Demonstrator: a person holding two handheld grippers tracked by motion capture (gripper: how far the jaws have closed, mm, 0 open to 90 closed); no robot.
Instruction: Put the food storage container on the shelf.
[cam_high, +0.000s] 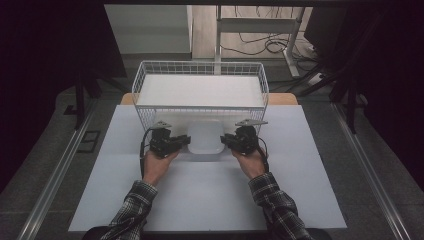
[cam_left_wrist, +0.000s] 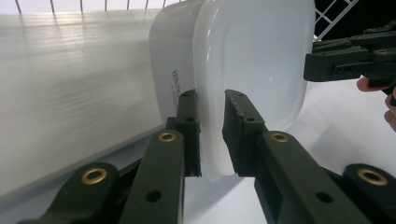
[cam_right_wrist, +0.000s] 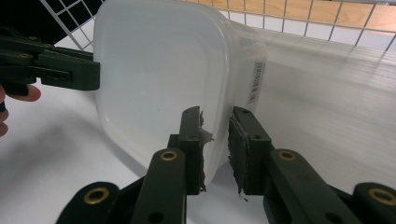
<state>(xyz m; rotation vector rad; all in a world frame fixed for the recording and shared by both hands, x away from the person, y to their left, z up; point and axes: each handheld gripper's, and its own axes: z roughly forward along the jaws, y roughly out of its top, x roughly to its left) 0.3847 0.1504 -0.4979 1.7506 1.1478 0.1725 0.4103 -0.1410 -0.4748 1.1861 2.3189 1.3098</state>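
The left gripper (cam_left_wrist: 211, 135) and right gripper (cam_right_wrist: 217, 149) are pinching opposite rims of a translucent white plastic tub (cam_high: 205, 138), likely light, slippery, slightly flexible.

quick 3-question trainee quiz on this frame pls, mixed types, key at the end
1. True or false: the white plastic container sits inside the wire basket.
2. What does each gripper close on?
A. The basket's wire
B. An edge of the container, one on each side
C. The table's edge
3. Fill in: in the high view, the container lies between the two grippers, just in ____ of the basket, on the person's side.

Key
1. False. It is on the white table top, outside the basket.
2. B. The left gripper and the right gripper each have their jaws on either side of the container's rim.
3. front
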